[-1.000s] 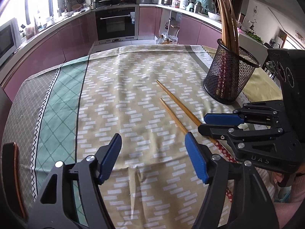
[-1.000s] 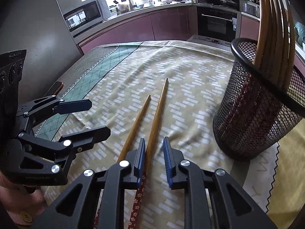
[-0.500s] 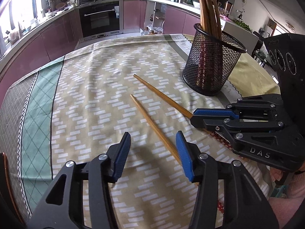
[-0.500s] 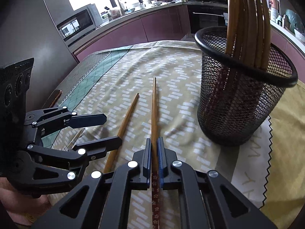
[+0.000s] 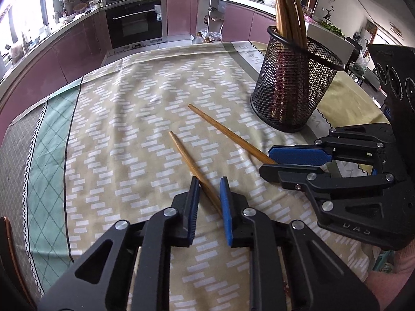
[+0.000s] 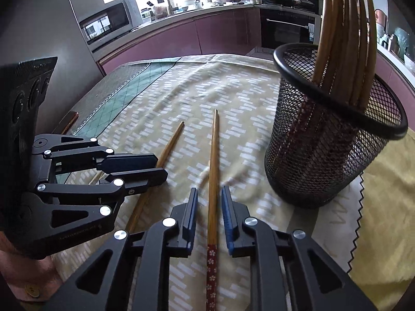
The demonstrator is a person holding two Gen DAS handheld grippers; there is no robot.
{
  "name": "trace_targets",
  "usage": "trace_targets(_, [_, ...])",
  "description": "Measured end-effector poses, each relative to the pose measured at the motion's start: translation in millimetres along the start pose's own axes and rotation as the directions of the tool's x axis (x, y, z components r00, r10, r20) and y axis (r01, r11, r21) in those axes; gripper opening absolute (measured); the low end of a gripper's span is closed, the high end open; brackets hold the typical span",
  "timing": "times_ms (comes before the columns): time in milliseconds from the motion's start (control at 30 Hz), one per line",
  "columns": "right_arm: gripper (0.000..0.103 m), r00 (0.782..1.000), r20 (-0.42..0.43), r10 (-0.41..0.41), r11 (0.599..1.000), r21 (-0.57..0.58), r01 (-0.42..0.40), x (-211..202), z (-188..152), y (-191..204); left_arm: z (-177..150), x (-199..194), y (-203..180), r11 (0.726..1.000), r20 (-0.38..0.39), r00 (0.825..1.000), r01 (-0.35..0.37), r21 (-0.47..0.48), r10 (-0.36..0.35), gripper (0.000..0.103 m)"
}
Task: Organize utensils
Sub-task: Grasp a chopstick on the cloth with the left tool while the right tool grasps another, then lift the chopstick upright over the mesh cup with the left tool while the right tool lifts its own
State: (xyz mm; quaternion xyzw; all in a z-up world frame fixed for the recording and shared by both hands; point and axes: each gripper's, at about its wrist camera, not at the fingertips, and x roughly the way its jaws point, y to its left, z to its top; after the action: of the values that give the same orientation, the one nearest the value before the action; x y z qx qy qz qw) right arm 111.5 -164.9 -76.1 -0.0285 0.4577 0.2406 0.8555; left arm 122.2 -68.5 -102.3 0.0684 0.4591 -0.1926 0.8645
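The left hand-held gripper point(image 5: 209, 181) is closing around one brown wooden chopstick point(image 5: 192, 168) (pads not yet pressing). The right hand-held gripper point(image 6: 209, 194) is opening, its chopstick point(image 6: 213, 171) loose between the jaws. Squeeze each squarely before lifting toward the black mesh holder point(image 5: 293, 88) at upper right.

The left gripper point(image 5: 209, 194), wide open a second ago beside the nearer chopstick point(image 5: 193, 169), has come over it and its jaws are closing around it. The right gripper point(image 6: 209, 206), clamped on the other chopstick point(image 6: 213, 171) a moment ago, is opening, pads now clear of the wood

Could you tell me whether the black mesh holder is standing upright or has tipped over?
Upright: the mesh holder stands on its base on the tablecloth, rim upward, with chopsticks sticking up out of it.
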Motion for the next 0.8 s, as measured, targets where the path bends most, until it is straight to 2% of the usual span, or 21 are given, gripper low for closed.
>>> trace_targets(167, [0.017, 1.0, 0.007, -0.03, 0.999, -0.04, 0.031, 3.7, 2.2, 5.9, -0.3, -1.5, 0.6, 1.0, 0.006, 1.0, -0.01, -0.013, 0.01, 0.011])
trace_targets(267, [0.008, 1.0, 0.01, -0.025, 1.0, -0.017, 0.025, 4.0, 2.6, 0.8, -1.4, -3.1, 1.3, 1.0, 0.01, 1.0, -0.016, -0.018, 0.016, 0.009])
trace_targets(500, [0.006, 0.999, 0.023, 0.03, 0.999, 0.04, -0.031, -2.8, -1.8, -7.9, -3.2, -7.2, 3.4, 0.999, 0.017, 0.999, -0.029, -0.033, 0.03, 0.007])
trace_targets(800, [0.006, 0.991, 0.09, 0.1, 0.992, 0.065, -0.106, -28.7, -5.9, -10.7, -2.3, -20.6, 1.7, 0.999, 0.044, 0.999, -0.019, -0.031, 0.02, 0.007])
